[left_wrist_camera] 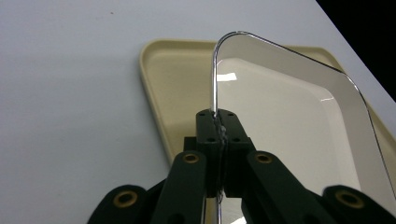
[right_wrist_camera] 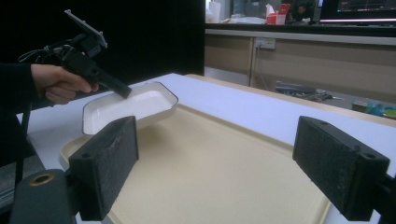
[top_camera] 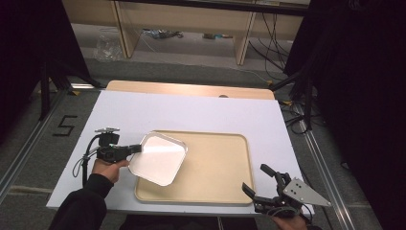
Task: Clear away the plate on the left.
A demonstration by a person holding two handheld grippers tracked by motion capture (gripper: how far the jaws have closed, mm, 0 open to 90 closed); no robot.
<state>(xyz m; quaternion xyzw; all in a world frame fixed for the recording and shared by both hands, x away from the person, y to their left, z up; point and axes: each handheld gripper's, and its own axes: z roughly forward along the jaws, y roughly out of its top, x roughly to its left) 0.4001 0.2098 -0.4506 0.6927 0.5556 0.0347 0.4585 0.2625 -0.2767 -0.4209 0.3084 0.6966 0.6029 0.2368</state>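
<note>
Forearm and left hand [top_camera: 109, 168] enter at the lower left of the high view, carrying the left gripper [top_camera: 139, 149]. Its jaws are pinched tight on the rim of the white dish [top_camera: 159, 158]; the left gripper view shows the thin metal-edged lip clamped between the pads.

Dish: shallow, rectangular with rounded corners, glossy white inside, bright rim. It is tilted and lifted, hanging over the near-left corner of the beige tray [top_camera: 215, 172], partly overhanging the tray's left edge. Cannot tell whether its low edge touches the tray.

Tray sits on the white table [top_camera: 201, 112], otherwise bare.

Far right: right gripper [top_camera: 261, 184] rests near the tray's right front corner, jaws spread wide, nothing between them.

Judgement: grasp done, dish in transit at the tray; whether it is being set down or taken off cannot be told. Setting down and release remain.
</note>
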